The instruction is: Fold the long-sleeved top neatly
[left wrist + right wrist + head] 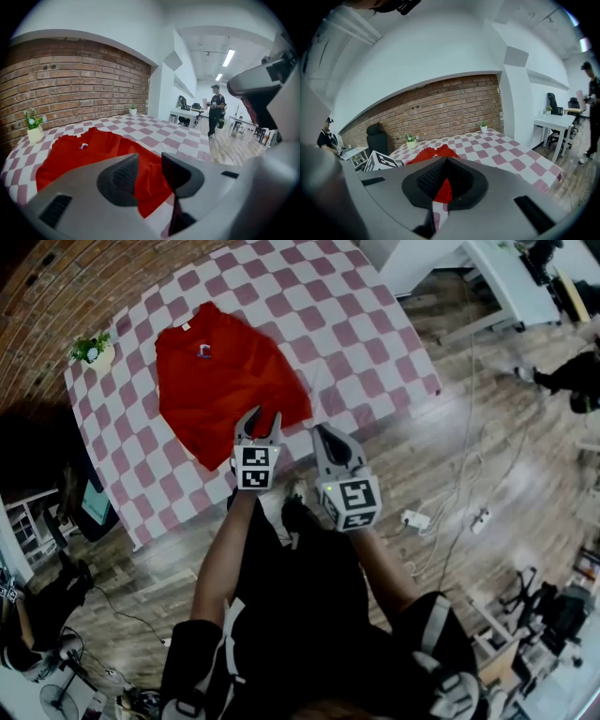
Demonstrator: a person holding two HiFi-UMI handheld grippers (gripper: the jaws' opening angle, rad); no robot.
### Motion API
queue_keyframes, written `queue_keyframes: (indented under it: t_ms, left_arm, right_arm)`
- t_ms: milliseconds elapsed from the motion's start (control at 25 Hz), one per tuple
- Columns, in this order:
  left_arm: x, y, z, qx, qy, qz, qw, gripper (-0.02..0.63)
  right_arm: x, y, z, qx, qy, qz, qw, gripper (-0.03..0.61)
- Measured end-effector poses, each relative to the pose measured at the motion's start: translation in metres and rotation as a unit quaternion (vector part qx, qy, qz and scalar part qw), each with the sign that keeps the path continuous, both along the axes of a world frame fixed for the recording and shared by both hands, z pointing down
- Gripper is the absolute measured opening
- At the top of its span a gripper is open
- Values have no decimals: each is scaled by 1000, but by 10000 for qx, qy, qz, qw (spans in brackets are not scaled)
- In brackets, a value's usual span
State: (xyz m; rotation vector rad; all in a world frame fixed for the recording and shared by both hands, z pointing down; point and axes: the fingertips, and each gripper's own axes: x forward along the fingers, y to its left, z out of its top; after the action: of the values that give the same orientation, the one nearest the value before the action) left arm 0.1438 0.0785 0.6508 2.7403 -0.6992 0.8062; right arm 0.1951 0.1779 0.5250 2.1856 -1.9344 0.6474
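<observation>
**Head view.** A red long-sleeved top (220,381) lies spread on a table with a pink-and-white checked cloth (366,343), collar towards the far side. A potted plant (94,351) stands at the far left corner. The left gripper (257,418) is over the top's near hem, and the right gripper (323,432) is just beside it, at the table's near edge.

**Left gripper view.** The jaws stand apart with nothing pressed between them. The top (84,157) lies beyond them.

**Right gripper view.** The jaws are together and empty, and the top (433,153) shows past their tips.

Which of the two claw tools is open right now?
The left gripper, by the red top's hem: its jaws stand apart, gripping nothing. The right gripper's jaws are together.
</observation>
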Motion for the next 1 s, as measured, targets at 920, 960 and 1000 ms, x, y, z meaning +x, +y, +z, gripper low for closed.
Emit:
queue_keyframes:
  t_ms: [920,960,1000]
  left_arm:
    - [-147,4,-182,1027,845,-1822,9742,6]
    - [-154,5,-191,1096,870,-1856,9726,6]
    - [-162,7,-200,1139,916,-1896,9709,6]
  right_arm:
    - [-73,-17,-78,848,-196,-1325,9874,8]
    - [-78,-18,-81,864,-197,-1363,9867,8]
    - [-83,-19,-84,888,-193,-1403,9859,8]
